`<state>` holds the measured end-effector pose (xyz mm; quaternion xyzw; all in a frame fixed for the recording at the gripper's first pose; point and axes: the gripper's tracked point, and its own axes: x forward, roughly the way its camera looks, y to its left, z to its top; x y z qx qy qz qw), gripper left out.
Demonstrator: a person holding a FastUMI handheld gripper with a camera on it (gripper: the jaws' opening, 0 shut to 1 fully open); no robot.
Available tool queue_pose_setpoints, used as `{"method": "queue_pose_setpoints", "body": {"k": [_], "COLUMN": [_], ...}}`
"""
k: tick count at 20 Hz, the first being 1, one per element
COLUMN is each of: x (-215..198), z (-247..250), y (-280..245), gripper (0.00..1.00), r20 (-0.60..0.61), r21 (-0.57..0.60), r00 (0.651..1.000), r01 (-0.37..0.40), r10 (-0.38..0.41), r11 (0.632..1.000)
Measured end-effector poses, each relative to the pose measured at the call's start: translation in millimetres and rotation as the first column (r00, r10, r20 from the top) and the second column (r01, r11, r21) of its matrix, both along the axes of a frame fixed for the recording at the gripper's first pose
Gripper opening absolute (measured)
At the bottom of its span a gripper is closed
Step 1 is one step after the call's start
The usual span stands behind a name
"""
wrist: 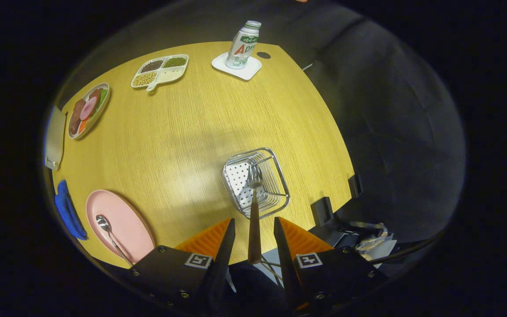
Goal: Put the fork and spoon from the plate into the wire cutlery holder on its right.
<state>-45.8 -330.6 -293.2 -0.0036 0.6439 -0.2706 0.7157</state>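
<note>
Gripper view: fingers (254,240) stand apart around the brown-handled metal fork (254,211), contact unclear, tines over the square wire cutlery holder (255,182).

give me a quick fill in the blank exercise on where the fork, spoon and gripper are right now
1. The fork stands between the fingers of the hand-held gripper, its tines over the wire cutlery ____.
2. The spoon lies on the ____ plate.
3. The bottle stands on a white ____ beyond the holder.

Missing words: holder; pink; coaster
</note>
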Motion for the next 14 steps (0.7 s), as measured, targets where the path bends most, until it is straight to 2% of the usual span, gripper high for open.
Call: {"method": "queue_pose_setpoints", "body": {"k": [7,14], "x": [2,7], "z": [11,22], "y": [8,44], "gripper": [0.55,0.55], "r20": [0.01,0.002], "r21": [-0.041,-0.076], "r00": [0.999,0.991], "r01": [-0.033,-0.135], "r10": [0.033,0.135], "r11": [0.999,0.988]}}
